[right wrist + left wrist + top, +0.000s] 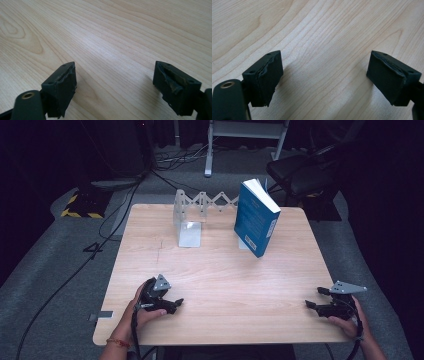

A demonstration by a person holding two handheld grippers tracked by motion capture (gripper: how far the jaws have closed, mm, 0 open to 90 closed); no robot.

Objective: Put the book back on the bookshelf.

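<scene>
Well short of the blue book [256,217], both tools, left [176,304] and right [314,298], rest on the bench [230,285], jaws apart and empty.

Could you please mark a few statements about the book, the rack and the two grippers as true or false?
1. The blue book lies flat on the table. False: it stands on end, leaning, at the right end of the rack.
2. The left gripper is open, with only bare wood between its fingers. True.
3. The right gripper holds the book. False: it is open, near the table's right front corner, far from the book.
4. The rack stands at the far edge of the table. True.
5. Both grippers are near the table's front edge. True.
</scene>
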